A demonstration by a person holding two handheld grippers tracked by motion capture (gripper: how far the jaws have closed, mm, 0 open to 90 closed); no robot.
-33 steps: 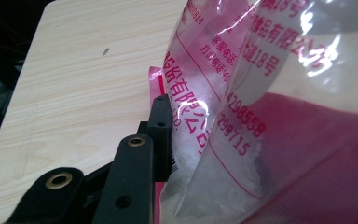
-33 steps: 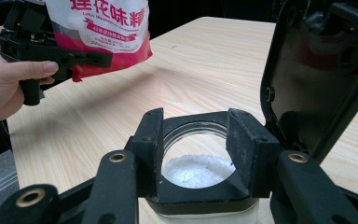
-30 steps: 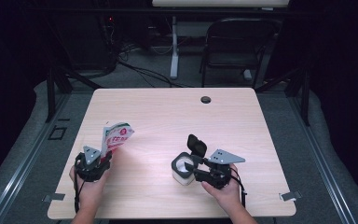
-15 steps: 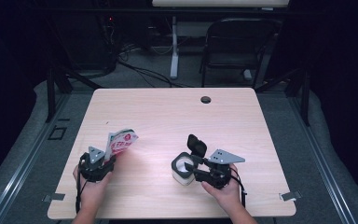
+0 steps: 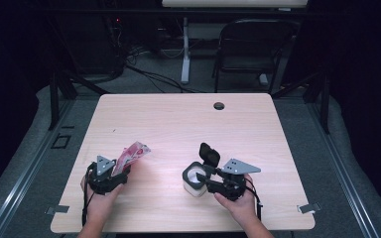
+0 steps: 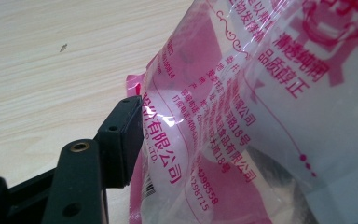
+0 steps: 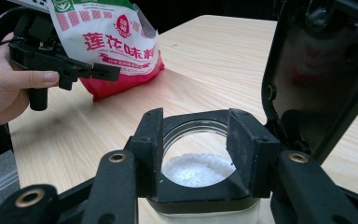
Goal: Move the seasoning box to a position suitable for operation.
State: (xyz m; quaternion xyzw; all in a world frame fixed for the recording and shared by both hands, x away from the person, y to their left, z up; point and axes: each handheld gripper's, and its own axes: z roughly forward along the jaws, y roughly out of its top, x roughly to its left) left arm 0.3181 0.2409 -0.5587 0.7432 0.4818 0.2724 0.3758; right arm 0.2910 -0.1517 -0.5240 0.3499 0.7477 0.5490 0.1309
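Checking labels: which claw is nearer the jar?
Right. The right claw grips the jar; the left claw holds the bag well off to its side.

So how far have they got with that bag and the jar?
Done: the square glass jar has white granules inside, its black flip lid open. In hand: the left gripper clamps the pink-and-white plastic seasoning bag; the right gripper grips the jar. Left: shutting the lid, probably.

Light wooden table [image 5: 178, 124], dark round grommet hole [image 5: 219, 105] near far edge. Left gripper [image 5: 110, 174] at near-left, clamped on pink-and-white plastic bag [image 5: 131, 155] tilting up and right. Right gripper [image 5: 202, 177] at near-right, jaws around white square jar [image 5: 193, 178], black hinged lid [image 5: 209, 153] flipped open. Black chair [image 5: 250, 47] beyond table.
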